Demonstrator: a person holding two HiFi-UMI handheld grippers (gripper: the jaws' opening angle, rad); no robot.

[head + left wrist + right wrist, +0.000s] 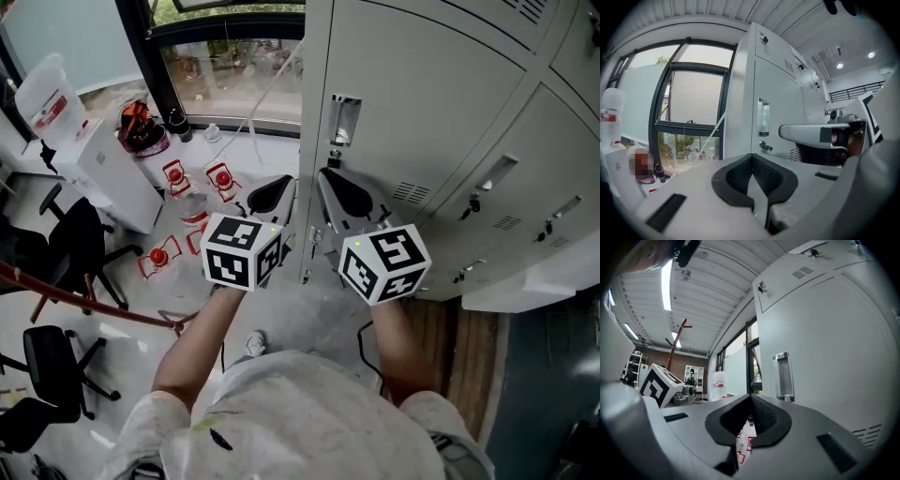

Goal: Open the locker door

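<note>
The grey locker door (412, 103) stands closed at the left end of the locker bank, with a recessed metal handle (344, 120) and a small lock (334, 155) under it near its left edge. My left gripper (279, 187) is shut and empty, just left of the locker's corner and below the handle. Beside it my right gripper (330, 183) is shut on nothing, in front of the door under the lock and apart from it. In the left gripper view the handle (762, 117) and lock (765, 146) lie ahead of the jaws. The handle (783, 377) rises right of my right gripper (751, 398).
More closed locker doors (497, 178) run to the right. A water dispenser (98, 164) with a bottle (49, 98), black office chairs (80, 244) and red-and-white items (197, 183) on the floor fill the left. A window (230, 70) is behind.
</note>
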